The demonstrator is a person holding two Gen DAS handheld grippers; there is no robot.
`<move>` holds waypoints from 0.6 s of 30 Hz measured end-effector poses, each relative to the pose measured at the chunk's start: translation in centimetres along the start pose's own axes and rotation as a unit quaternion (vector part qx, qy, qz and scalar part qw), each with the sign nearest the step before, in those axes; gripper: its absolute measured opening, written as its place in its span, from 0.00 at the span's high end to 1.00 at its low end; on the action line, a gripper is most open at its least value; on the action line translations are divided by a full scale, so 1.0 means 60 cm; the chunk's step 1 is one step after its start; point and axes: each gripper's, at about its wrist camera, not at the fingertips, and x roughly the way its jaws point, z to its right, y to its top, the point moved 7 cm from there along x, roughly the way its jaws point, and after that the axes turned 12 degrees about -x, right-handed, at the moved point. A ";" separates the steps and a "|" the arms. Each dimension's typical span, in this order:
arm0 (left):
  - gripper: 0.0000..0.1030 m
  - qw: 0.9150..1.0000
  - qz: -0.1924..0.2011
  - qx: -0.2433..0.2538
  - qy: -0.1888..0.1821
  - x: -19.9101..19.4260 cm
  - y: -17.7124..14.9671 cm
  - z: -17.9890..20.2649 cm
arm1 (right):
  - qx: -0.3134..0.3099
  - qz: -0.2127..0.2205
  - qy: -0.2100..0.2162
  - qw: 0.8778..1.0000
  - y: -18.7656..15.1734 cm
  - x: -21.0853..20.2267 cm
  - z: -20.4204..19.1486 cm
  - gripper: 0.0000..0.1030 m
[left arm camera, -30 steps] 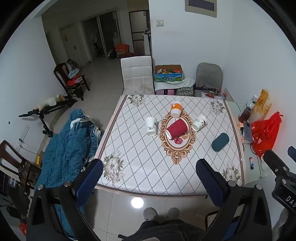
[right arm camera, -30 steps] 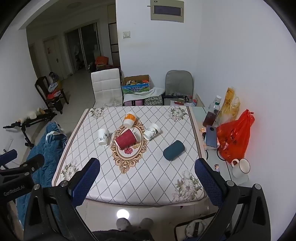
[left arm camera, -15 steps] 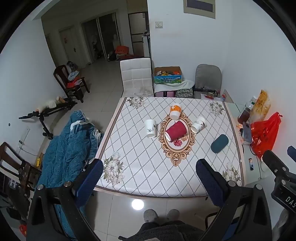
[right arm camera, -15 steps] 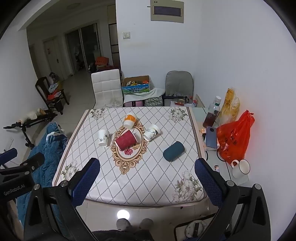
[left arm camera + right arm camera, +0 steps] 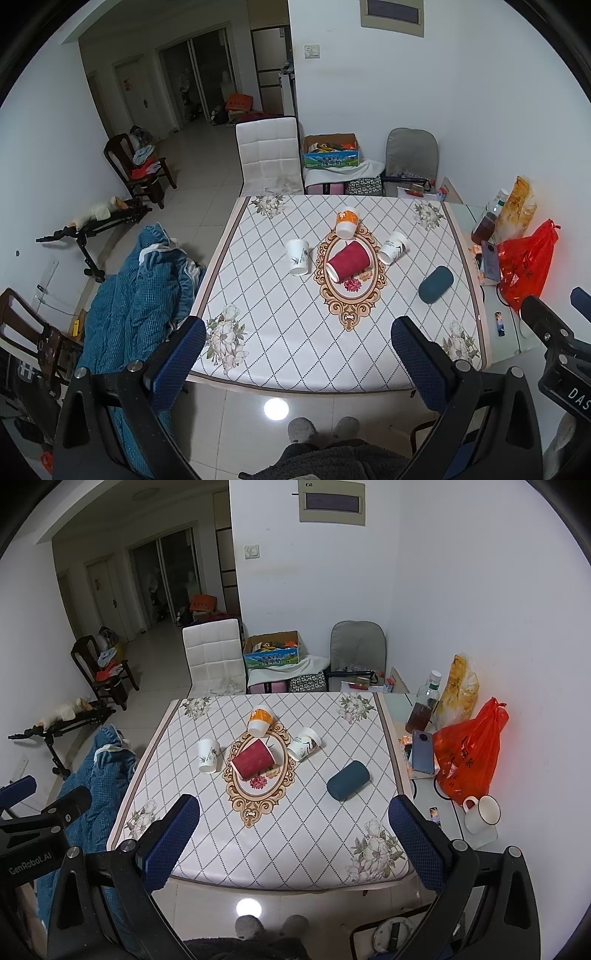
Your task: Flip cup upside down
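Hovering wide-spread and empty above the near bench edge, the left claw (image 5: pixel 297 349) and right claw (image 5: pixel 293 823) should approach squarely the ribbed red paper cup (image 5: pixel 348 262) lying sideways toward 12 o'clock.

White letters on a black gripper body (image 5: pixel 27 864) at the left edge of the right wrist view read "GenRobot.AI". In the left wrist view, the other gripper body (image 5: pixel 569 387) at the right edge shows the letters "DAS", and the rest is cut off. A cardboard box (image 5: pixel 331 157) behind the desk has Chinese writing, too small to read.
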 end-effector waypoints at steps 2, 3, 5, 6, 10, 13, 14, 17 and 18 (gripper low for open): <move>0.00 1.000 0.001 0.000 0.000 0.001 0.000 0.001 | 0.000 0.001 0.000 1.000 -0.001 0.000 0.000 0.00; 0.00 1.000 0.002 0.000 0.000 0.000 -0.002 0.002 | 0.000 0.001 0.000 1.000 -0.001 0.000 0.001 0.00; 0.00 1.000 0.004 0.000 -0.001 -0.001 -0.002 0.002 | 0.000 0.001 0.000 1.000 -0.001 0.000 0.002 0.00; 0.00 1.000 0.004 0.000 -0.002 -0.001 -0.002 0.003 | 0.000 0.001 0.000 1.000 -0.001 0.000 0.002 0.00; 0.00 1.000 0.004 0.000 -0.003 -0.001 -0.002 0.004 | 0.001 0.001 0.001 1.000 -0.003 0.000 0.003 0.00; 0.00 1.000 0.005 0.000 -0.003 -0.002 -0.001 0.004 | 0.001 0.001 0.003 1.000 0.002 0.000 -0.001 0.00; 0.00 1.000 0.004 0.000 -0.003 -0.002 -0.001 0.004 | 0.001 0.001 0.002 1.000 0.002 0.000 -0.001 0.00; 0.00 1.000 0.007 0.000 -0.003 -0.005 -0.001 0.005 | 0.001 0.002 0.003 1.000 0.004 -0.001 -0.002 0.00; 0.00 1.000 0.009 0.001 -0.003 -0.007 -0.001 0.005 | 0.002 0.004 0.002 1.000 0.000 -0.011 -0.008 0.00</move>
